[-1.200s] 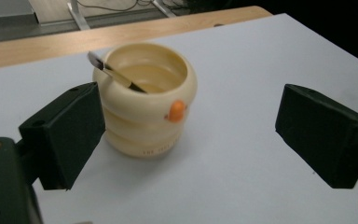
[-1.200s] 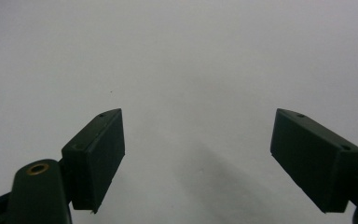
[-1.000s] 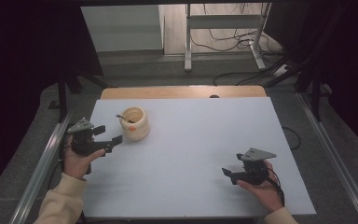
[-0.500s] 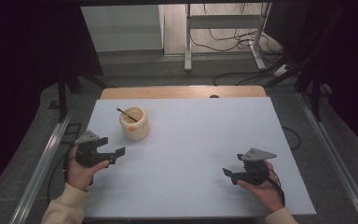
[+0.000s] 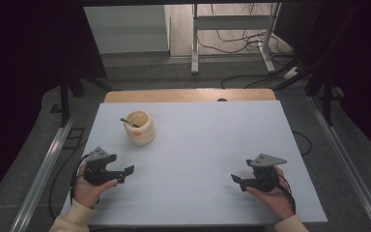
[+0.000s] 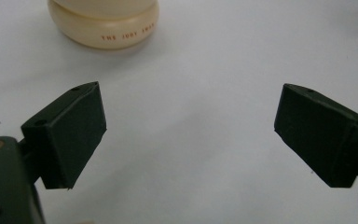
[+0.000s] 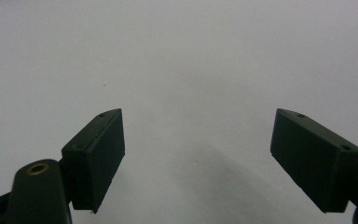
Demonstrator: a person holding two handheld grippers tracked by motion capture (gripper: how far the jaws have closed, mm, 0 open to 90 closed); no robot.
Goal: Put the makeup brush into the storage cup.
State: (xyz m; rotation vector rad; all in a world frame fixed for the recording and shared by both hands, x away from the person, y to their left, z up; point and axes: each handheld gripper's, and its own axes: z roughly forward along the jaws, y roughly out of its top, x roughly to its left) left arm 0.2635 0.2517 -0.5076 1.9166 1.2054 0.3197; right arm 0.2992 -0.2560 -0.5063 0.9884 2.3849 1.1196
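Observation:
A cream ceramic cup [image 5: 140, 128] stands on the white table top [image 5: 207, 140] at the left rear, with a dark spoon handle [image 5: 128, 122] leaning out over its rim. Its base with small red lettering [image 6: 107, 25] sits at the top of the left gripper view. My left gripper [image 5: 125, 170] is held low near the front left, well short of the cup, jaws spread wide over bare table [image 6: 191, 126]. My right gripper [image 5: 236, 180] rests near the front right, jaws also wide apart with nothing between them [image 7: 196, 154].
A wooden strip [image 5: 188, 95] runs along the table's far edge. Metal rails [image 5: 48, 159] flank both sides. Behind the table stand a metal frame [image 5: 232, 34] and loose cables [image 5: 251, 46] on the floor.
My left gripper has drawn back from the cup toward the front left edge of the table. The right gripper has hardly moved.

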